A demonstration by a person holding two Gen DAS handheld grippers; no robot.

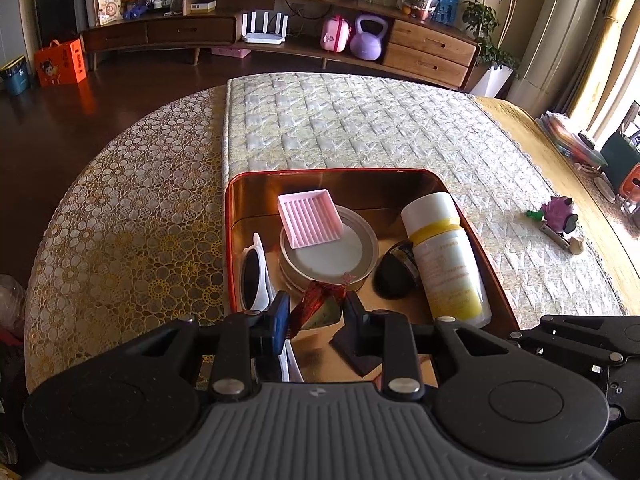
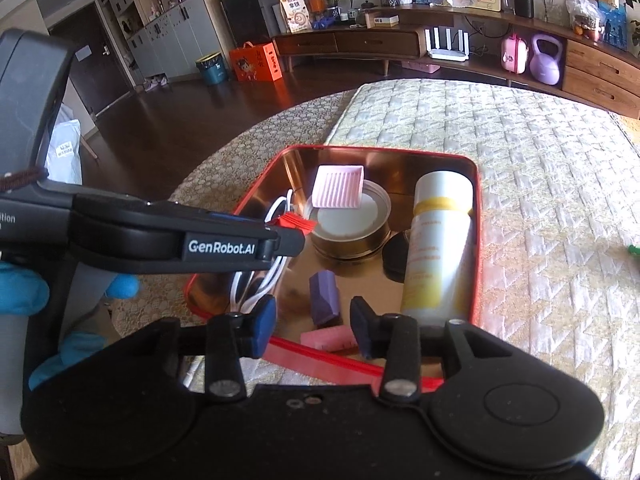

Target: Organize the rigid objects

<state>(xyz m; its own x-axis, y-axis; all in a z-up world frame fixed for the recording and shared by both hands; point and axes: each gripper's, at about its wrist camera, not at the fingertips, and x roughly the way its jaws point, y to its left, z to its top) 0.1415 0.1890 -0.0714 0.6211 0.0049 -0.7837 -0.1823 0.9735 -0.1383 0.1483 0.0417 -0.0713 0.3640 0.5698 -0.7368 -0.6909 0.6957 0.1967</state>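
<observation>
The left gripper (image 1: 316,316) pinches a red-wrapped packet (image 1: 320,306) over the near-left part of the red tin (image 1: 230,216) — the right gripper (image 2: 314,320), jaws apart and empty, hovers above the purple block (image 2: 325,298) lying lengthwise away from it.

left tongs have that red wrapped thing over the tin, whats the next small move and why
Probably lower the left tongs a little and open them. They are shut on the red wrapped packet, which hangs over the red tin near the round can. The right tongs stand open with nothing pressed between them, above the purple block.
</observation>
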